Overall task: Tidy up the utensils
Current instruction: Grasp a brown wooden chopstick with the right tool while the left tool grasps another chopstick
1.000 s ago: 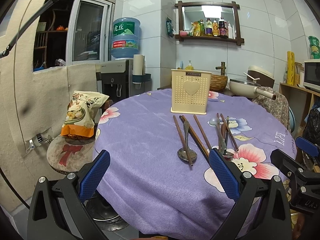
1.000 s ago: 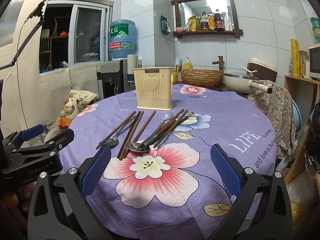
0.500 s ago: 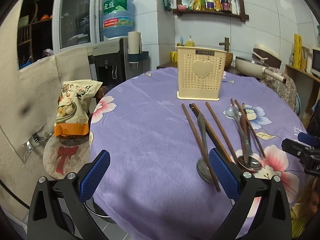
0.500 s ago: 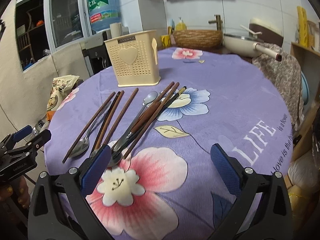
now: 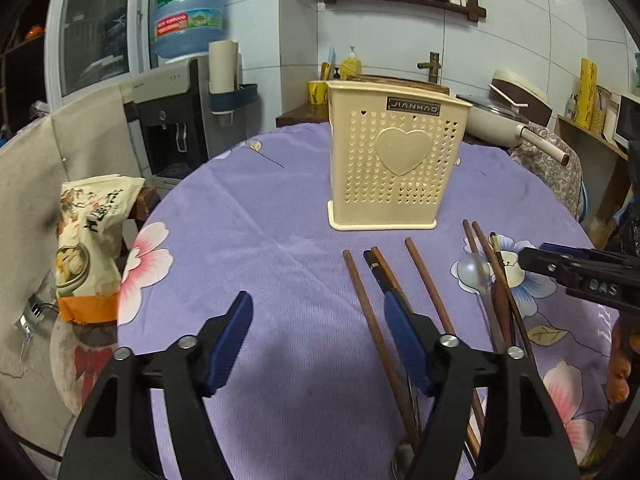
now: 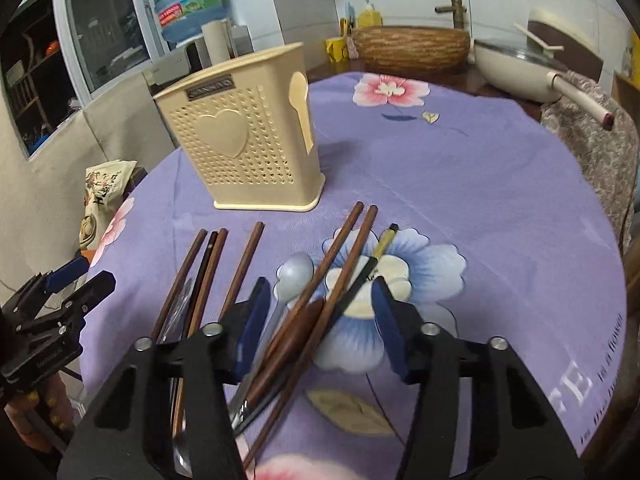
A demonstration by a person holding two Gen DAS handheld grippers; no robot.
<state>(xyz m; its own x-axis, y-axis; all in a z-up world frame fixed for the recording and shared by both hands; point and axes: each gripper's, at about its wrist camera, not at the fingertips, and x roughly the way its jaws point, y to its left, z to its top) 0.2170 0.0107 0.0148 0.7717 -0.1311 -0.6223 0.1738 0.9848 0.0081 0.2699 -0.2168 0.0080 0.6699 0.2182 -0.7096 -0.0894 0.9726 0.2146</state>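
A cream perforated utensil holder point(image 5: 394, 168) with a heart stands upright on the purple floral tablecloth; it also shows in the right wrist view point(image 6: 248, 148). In front of it lie several brown chopsticks point(image 5: 372, 320) and metal spoons point(image 5: 474, 270). My left gripper point(image 5: 320, 340) is open, low over the cloth, its right finger beside the left chopsticks. My right gripper point(image 6: 318, 320) is open, with a bundle of chopsticks point(image 6: 316, 300) and a spoon point(image 6: 294, 274) lying between its fingers. It also shows at the right edge of the left wrist view point(image 5: 580, 272).
A snack bag point(image 5: 94, 244) sits on a stool left of the table. Behind the table are a water dispenser point(image 5: 176, 128), a woven basket point(image 6: 412, 50) and a cream pan point(image 6: 520, 68). The table's edge point(image 6: 616, 280) curves round on the right.
Both grippers have moved forward and lower toward the utensils. The right gripper now straddles the right bundle, and both have narrowed their opening somewhat.
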